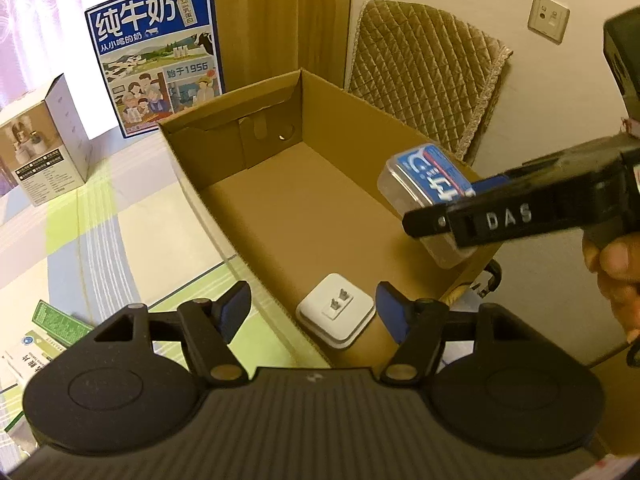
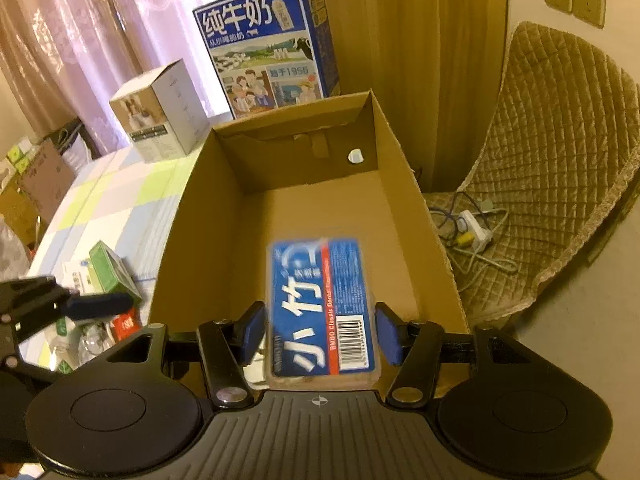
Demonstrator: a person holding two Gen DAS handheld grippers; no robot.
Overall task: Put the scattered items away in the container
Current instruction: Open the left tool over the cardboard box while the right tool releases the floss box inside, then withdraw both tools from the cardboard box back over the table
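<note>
An open cardboard box (image 1: 224,100) (image 2: 192,208) stands on the checked tablecloth. A white square plug adapter (image 1: 336,316) lies on the box floor at the near end. My left gripper (image 1: 312,296) hangs open just above the adapter with nothing between its pads. Over the box's near right side my right gripper (image 2: 320,312) is open. Between its blue pads is a clear plastic case with a blue label (image 2: 320,304) (image 1: 428,184). The case looks blurred while the fingers are sharp, and the pads do not seem to press on it.
A blue milk carton box (image 1: 156,52) and a white product box (image 1: 48,140) stand behind the cardboard box. Green medicine boxes (image 2: 108,272) and small packets lie on the cloth to its left. A quilted chair (image 2: 552,160) with a power strip (image 2: 476,232) is on the right.
</note>
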